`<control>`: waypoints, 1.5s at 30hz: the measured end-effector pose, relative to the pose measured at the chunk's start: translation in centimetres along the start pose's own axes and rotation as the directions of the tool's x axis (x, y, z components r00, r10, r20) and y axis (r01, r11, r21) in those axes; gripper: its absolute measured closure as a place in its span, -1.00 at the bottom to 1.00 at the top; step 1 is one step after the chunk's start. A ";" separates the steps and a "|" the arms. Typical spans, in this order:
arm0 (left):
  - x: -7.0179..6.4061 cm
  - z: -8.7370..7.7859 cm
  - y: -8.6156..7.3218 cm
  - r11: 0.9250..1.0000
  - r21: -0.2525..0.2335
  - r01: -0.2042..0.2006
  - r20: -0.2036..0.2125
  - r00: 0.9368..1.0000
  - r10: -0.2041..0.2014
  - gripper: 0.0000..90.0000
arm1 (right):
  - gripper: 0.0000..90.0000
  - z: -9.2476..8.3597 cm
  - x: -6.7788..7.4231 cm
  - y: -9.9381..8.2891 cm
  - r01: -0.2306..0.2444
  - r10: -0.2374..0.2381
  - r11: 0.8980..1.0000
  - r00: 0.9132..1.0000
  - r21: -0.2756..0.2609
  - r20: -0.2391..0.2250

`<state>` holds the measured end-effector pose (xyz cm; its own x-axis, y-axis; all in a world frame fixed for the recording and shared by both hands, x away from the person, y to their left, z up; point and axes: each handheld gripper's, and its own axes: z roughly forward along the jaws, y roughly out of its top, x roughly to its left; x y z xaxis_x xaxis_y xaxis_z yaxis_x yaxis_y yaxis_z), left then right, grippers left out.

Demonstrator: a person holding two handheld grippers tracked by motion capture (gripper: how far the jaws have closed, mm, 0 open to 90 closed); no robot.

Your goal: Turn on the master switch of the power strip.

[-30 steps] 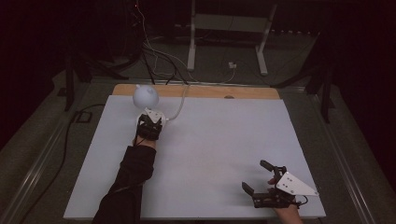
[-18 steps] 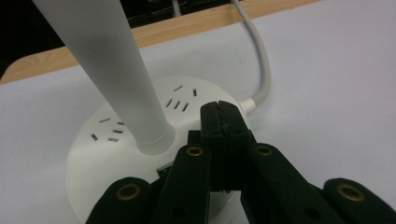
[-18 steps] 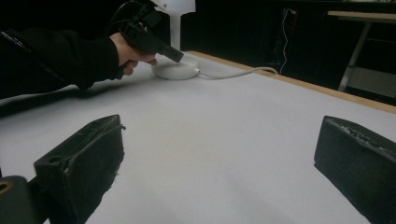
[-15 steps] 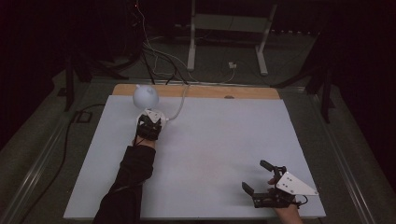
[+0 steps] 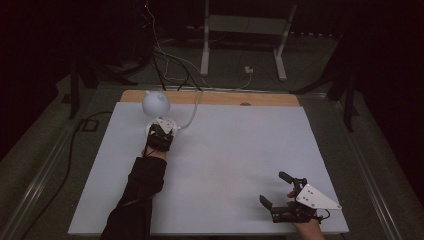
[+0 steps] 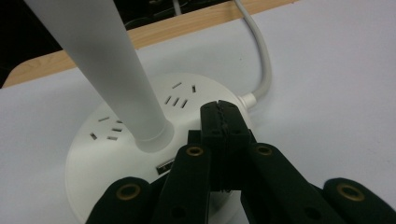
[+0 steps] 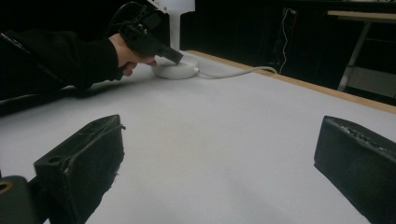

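Under my left gripper [image 6: 223, 122] tips sits the lamp base [image 6: 121, 140], stem [image 6: 107, 70] just beside them; jaws pressed together, holding nothing, apparently pressing the base. Risk: tips skid off the smooth top and knock the stem, tipping the lamp or tugging its cord [image 6: 261, 60]. Right gripper [image 5: 285, 192] sits wide apart, empty, well away.

Overhead cam looks forward and down across the whole table [image 5: 225, 165]. Left gripper cam sits right over the lamp base [image 6: 121, 140]; right one sees it from far across.
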<state>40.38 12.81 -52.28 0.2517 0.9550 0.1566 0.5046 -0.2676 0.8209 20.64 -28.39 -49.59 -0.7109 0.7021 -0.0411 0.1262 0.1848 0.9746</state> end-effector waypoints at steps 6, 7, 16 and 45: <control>-0.1 0.0 0.2 0.999 0.021 -0.025 -0.004 1.000 0.025 1.00 | -0.97 0.0 0.1 0.0 0.005 -0.005 1.000 1.000 0.005 -0.001; -0.1 0.0 0.2 0.999 0.020 -0.029 -0.001 1.000 0.029 1.00 | -0.97 0.0 0.1 0.0 0.006 -0.006 1.000 1.000 0.003 0.000; 0.2 0.1 0.2 0.999 0.019 -0.037 0.003 0.999 0.037 1.00 | -0.97 0.0 0.1 0.0 0.004 -0.004 1.000 1.000 0.001 -0.003; -0.2 0.5 1.3 0.979 0.118 -0.168 0.013 0.986 0.168 1.00 | -0.97 -0.1 0.2 0.0 0.000 0.000 1.000 1.000 0.006 -0.018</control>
<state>41.41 12.22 -51.55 0.3432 0.8949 0.2852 0.5486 -0.4375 0.7125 20.42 -28.30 -49.57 -0.7231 0.6898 -0.0368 0.1305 0.1887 0.9733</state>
